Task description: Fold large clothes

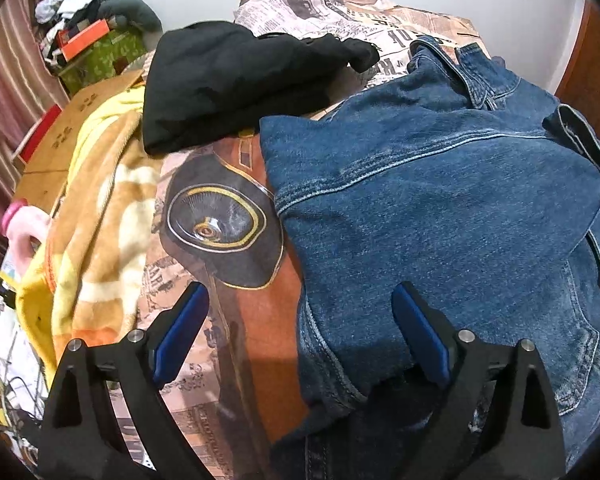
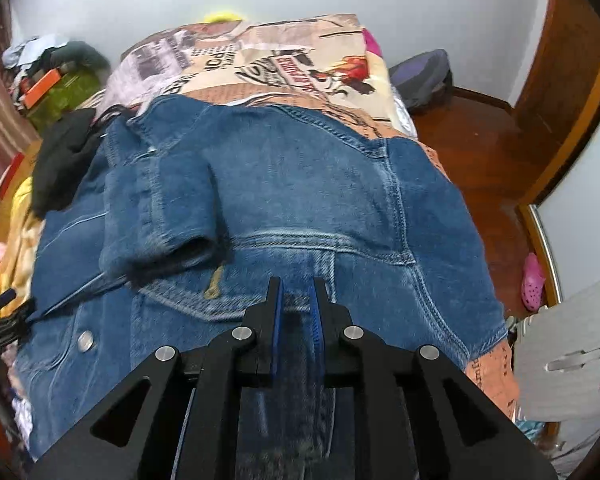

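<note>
On the bed, spread over a bedcover [image 2: 260, 60] printed with newspaper pages and a car, lies a blue denim jacket [image 2: 284, 184] — its back panel up in the right wrist view, with one sleeve [image 2: 160, 208] folded across it so the cuff opens toward the camera. The right gripper [image 2: 296, 286] points steeply down at the jacket, its blue-padded fingers [image 2: 277, 320] standing only a narrow slit apart; denim shows through the slit, but whether the pads pinch any cloth cannot be told. The left gripper [image 1: 300, 300] hangs over the jacket's left edge with its fingers [image 1: 182, 328] spread wide, one above the bedcover and the other above the denim, nothing held between them. Just beyond the jacket's far left corner sits a black garment [image 1: 228, 80], folded into a loose bundle, and beside it a yellow-and-orange blanket [image 1: 96, 220] trails along the bed's edge — a green box [image 1: 104, 56] with clutter stands farther back against the wall.
</note>
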### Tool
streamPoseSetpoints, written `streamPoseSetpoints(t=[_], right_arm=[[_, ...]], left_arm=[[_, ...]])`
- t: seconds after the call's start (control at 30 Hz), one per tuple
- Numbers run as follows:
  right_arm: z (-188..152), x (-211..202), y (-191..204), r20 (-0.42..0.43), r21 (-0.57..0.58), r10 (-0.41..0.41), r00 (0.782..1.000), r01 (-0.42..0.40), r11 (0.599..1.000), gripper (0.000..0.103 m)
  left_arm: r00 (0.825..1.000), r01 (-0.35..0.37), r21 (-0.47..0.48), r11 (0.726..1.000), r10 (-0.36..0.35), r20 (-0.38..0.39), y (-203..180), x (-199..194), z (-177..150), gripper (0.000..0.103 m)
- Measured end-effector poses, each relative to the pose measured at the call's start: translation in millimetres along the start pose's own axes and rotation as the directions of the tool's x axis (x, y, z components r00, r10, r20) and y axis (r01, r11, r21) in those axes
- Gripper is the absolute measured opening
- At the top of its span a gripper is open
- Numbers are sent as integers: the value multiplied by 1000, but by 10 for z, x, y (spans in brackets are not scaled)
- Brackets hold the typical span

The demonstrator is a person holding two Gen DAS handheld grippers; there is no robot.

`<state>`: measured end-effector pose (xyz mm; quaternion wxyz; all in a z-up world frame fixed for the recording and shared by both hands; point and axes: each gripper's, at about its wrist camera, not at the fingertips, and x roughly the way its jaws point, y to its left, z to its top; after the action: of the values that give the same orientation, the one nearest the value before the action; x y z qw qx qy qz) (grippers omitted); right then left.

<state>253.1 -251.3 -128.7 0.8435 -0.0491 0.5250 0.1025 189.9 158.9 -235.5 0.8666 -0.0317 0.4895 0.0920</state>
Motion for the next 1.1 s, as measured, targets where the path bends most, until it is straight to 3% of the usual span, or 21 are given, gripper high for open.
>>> streamPoseSetpoints(t=[0.1, 0.17, 0.27, 0.47, 0.63, 0.73, 0.97, 1.1], right_arm=[[-6, -129, 147, 12, -69, 35, 999, -34, 997, 27], [4, -213, 305, 40, -119, 63, 997, -58, 991, 53], [28, -314, 562, 108, -196, 80, 991, -58, 979, 65], [110, -18, 993, 48, -330, 75, 996, -55, 942, 67], [108, 345, 1058, -9, -385, -21, 1000, 16, 923, 69], [204, 324, 885, 2, -332, -8, 1000, 8, 943, 69], [403, 279, 253, 51, -152, -133, 990, 140, 978, 69], [461, 184, -32, 64, -51, -159, 985, 163, 985, 69]], left_arm=[[1000, -13, 9, 1000, 12, 11, -30, -38, 18, 94], [1000, 4, 8, 1000, -5, 16, -39, -75, 34, 94], [999, 16, 17, 1000, -17, 31, -66, -137, 55, 93], [998, 18, 31, 999, -20, 59, -110, -250, 86, 94], [998, 18, 24, 1000, -19, 66, -82, -281, 89, 94], [998, 12, 15, 1000, -13, 59, -43, -260, 84, 94], [999, 16, -11, 1000, -15, 50, -2, -204, 111, 94], [998, 17, -5, 1000, -17, 54, -37, -205, 132, 94]])
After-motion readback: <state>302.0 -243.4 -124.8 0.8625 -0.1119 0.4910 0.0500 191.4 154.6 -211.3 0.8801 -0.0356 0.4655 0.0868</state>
